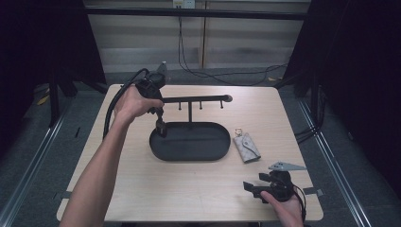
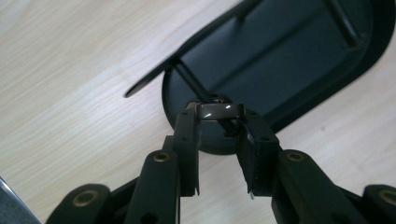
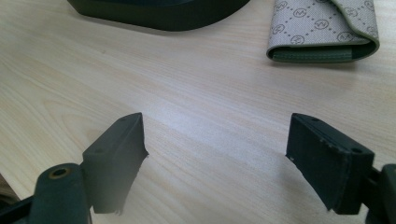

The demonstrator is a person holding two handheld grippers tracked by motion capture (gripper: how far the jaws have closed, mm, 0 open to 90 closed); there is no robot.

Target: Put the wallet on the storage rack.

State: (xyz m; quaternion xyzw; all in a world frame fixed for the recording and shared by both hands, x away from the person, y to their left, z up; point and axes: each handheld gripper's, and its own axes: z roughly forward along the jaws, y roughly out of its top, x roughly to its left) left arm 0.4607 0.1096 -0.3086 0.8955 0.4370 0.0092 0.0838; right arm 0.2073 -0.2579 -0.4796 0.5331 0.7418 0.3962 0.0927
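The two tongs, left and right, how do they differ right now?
The left tongs are closed on a small dark ring; the right tongs are spread wide and hold nothing. The left tongs are raised over the end of the black tray, while the right tongs sit low near the table's near edge. Both have black jaws and are hand-held.

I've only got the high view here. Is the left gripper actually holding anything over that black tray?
Observer: Yes. In the left gripper view, the left gripper is shut on a dark glossy ring, pinched between its tips over the rounded end of the tray.
Operator: Is the right gripper open or shut?
Observer: Open. The right gripper view shows the right gripper with its jaws wide apart over the table, nothing between them.
Operator: Any detail on that grey pouch?
Observer: The pouch has a dotted diamond pattern with small letters, and a green lining at its edge.
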